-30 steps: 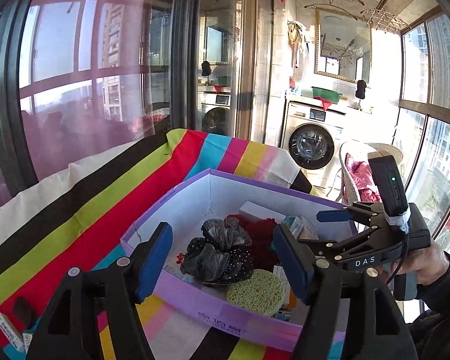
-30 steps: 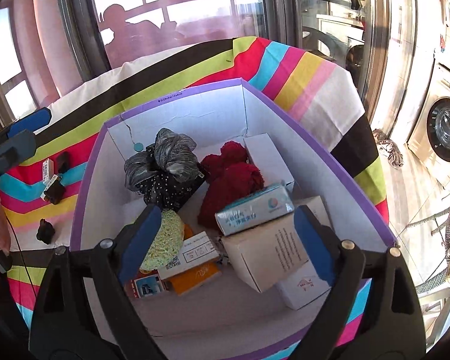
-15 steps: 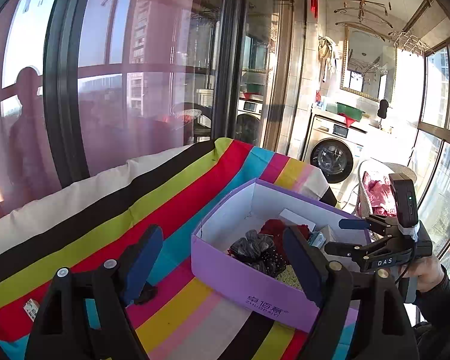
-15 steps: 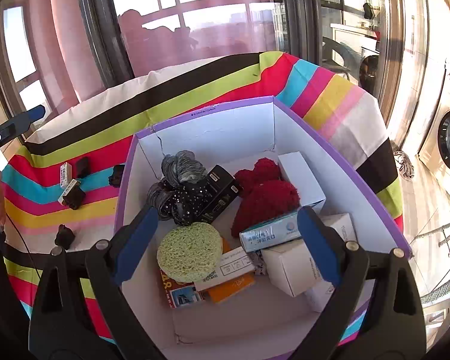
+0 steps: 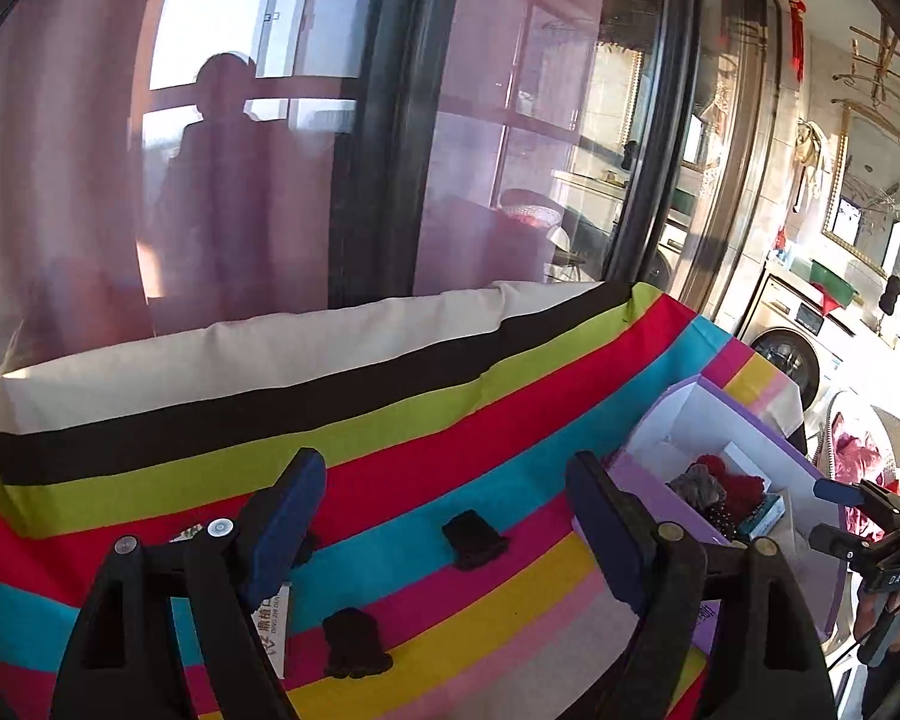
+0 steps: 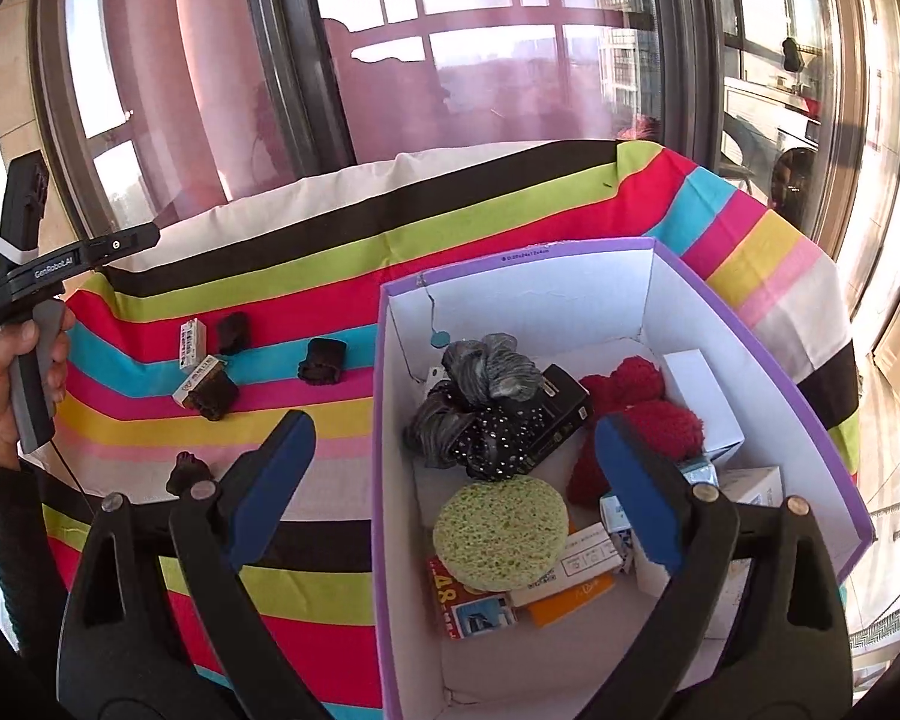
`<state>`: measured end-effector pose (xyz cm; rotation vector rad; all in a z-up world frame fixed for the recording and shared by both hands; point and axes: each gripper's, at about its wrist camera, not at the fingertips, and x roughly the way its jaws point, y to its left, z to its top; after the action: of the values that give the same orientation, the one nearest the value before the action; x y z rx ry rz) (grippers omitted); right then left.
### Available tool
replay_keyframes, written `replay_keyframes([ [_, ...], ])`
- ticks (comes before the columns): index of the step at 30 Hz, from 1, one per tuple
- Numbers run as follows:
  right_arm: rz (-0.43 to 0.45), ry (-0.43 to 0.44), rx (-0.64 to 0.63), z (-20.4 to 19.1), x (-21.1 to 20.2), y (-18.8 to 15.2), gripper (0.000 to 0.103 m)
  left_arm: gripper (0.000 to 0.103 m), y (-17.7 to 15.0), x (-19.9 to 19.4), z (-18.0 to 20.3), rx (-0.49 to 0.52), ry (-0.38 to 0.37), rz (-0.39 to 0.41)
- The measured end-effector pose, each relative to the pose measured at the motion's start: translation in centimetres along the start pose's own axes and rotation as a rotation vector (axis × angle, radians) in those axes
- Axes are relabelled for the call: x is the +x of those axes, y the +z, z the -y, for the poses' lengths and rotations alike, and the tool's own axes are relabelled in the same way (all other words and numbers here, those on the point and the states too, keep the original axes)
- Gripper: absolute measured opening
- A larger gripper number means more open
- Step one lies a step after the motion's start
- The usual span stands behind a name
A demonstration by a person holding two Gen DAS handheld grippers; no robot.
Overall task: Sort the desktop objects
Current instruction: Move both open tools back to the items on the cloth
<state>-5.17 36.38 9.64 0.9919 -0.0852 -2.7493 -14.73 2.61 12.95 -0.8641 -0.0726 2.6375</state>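
Note:
My left gripper (image 5: pixel 444 531) is open and empty above the striped cloth (image 5: pixel 390 456). Beyond its fingers lie a black clip (image 5: pixel 471 540), a second dark piece (image 5: pixel 354 651) and a white tag (image 5: pixel 273 624). The purple box (image 5: pixel 654 501) stands to its right. My right gripper (image 6: pixel 459 480) hangs open over the box's left wall (image 6: pixel 381 420), holding nothing. Inside lie a green sponge (image 6: pixel 501 531), dark scrunchies (image 6: pixel 486 396), a black box (image 6: pixel 561 414), a red fluffy piece (image 6: pixel 636 408) and white cartons (image 6: pixel 699 396). Several black clips (image 6: pixel 324 360) rest on the cloth to the left.
A hand (image 6: pixel 0 384) holds the left gripper's handle (image 6: pixel 36 264) at the table's left end. Tall windows run close behind the table. The cloth drops off at the table's right edge (image 6: pixel 834 360), with a washing machine (image 5: pixel 792 360) beyond.
The left gripper has swung left, away from the purple box, to the cloth with the black clips. A black box now lies among the scrunchies. The right gripper has drawn back and risen slightly.

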Motion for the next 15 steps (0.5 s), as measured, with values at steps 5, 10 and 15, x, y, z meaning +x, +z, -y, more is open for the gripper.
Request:
replay_keyframes([
  [5,-0.002,0.050,-0.037,-3.0,0.7,0.5,0.096,0.083,-1.1,1.7,-4.2,-0.053,0.134,-0.051],
  [10,-0.002,0.098,-0.086,-6.5,1.6,0.8,0.096,0.083,-2.5,3.2,-7.9,-0.126,0.185,-0.096],
  [15,-0.024,0.136,-0.126,-9.5,3.2,1.0,0.096,0.083,-3.6,4.2,-9.8,-0.161,0.235,-0.112],
])
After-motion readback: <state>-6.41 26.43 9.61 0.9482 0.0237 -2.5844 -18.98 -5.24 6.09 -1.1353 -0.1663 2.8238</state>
